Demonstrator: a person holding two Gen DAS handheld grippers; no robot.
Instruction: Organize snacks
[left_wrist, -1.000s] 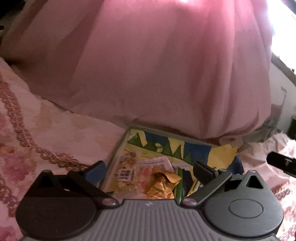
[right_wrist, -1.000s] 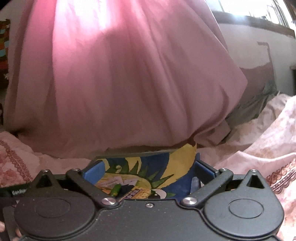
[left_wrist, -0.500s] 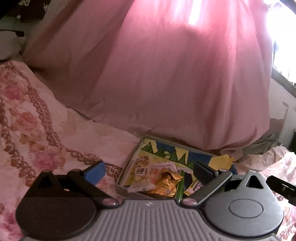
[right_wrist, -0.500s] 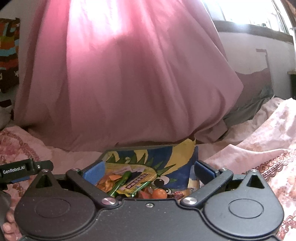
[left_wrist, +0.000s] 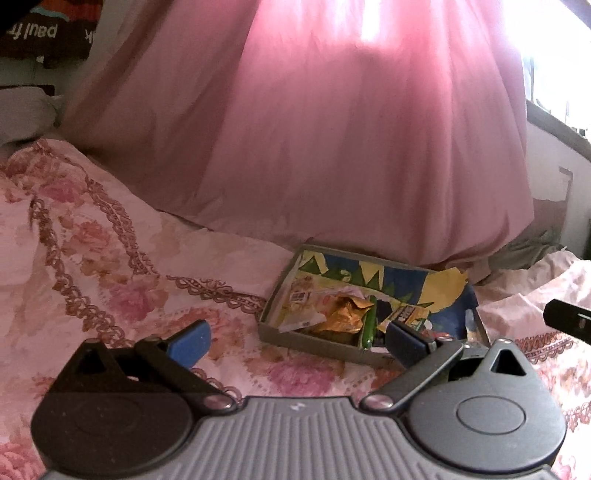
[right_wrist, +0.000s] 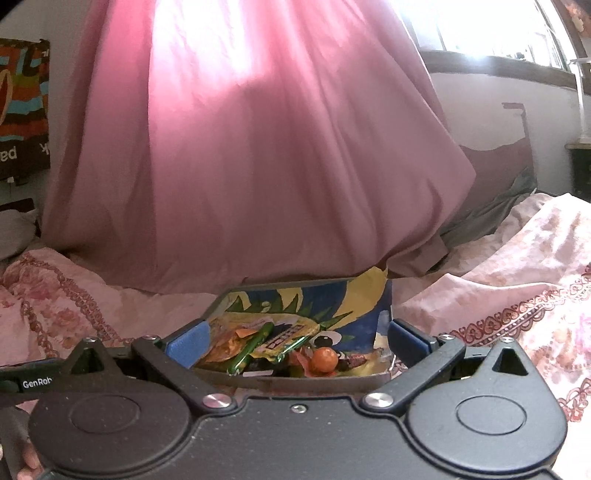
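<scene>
Both grippers have backed away from the snack tray (left_wrist: 317, 345), which lies on the bed (left_wrist: 110, 295) ahead. Left gripper (left_wrist: 295, 341) and right gripper (right_wrist: 295, 341) stand wide open, holding nothing. Wrappers and a green stick (right_wrist: 251, 347) fill the tray.

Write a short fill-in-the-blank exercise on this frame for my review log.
1. The snacks lie in a shallow grey cardboard tray resting on the floral ____ bedspread.
2. The small round sweet near the tray's front is ____ in colour.
3. Behind the tray hangs a large ____ curtain.
4. Both the left gripper and right gripper are ____ and hold nothing.

Missing words: pink; orange; pink; open
</scene>
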